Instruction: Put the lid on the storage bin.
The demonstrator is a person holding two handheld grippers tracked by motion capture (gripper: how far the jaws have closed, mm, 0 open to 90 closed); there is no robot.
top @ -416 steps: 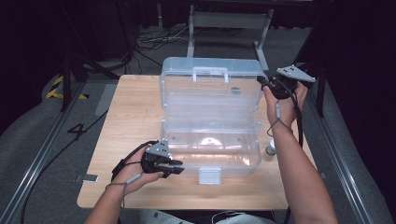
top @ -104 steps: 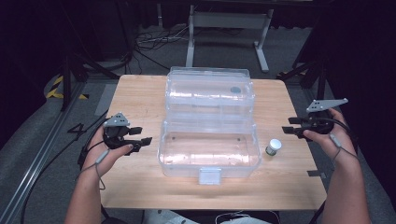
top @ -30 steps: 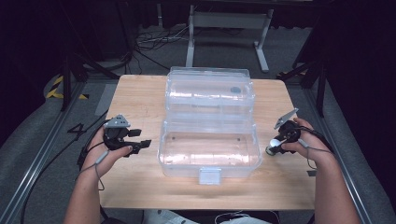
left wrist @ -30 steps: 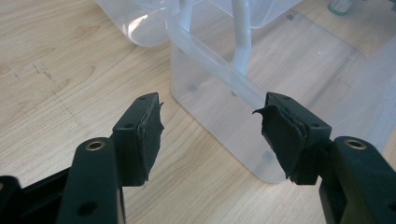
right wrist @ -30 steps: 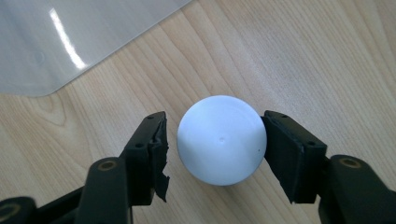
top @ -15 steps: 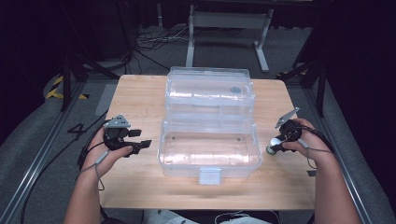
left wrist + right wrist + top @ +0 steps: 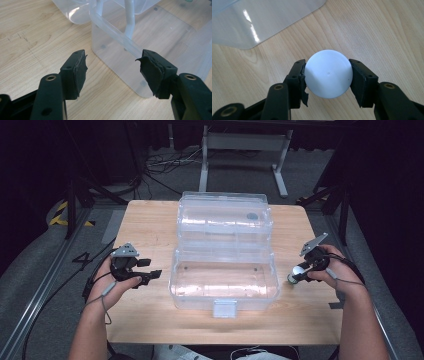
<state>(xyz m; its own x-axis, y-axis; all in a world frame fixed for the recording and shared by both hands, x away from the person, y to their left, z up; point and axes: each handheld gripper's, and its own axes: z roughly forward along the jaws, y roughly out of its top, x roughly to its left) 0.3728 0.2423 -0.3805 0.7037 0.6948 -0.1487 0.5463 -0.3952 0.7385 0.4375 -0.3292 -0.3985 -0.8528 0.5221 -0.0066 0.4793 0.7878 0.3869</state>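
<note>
Right gripper view: white-capped bottle [image 7: 329, 74] upright.

In the right gripper view, the body of the small container under its round white cap [image 7: 328, 74] is hidden by that cap, so its shape and contents cannot be told. In the high view it [image 7: 297, 273] is too small to be read, at 3 o'clock from the clear plastic lidded box [image 7: 223, 279]. The right tool [image 7: 303, 274] there is largely covered by the hand. In the left gripper view, the box [image 7: 140, 37] is cut off at 12 o'clock.
</note>
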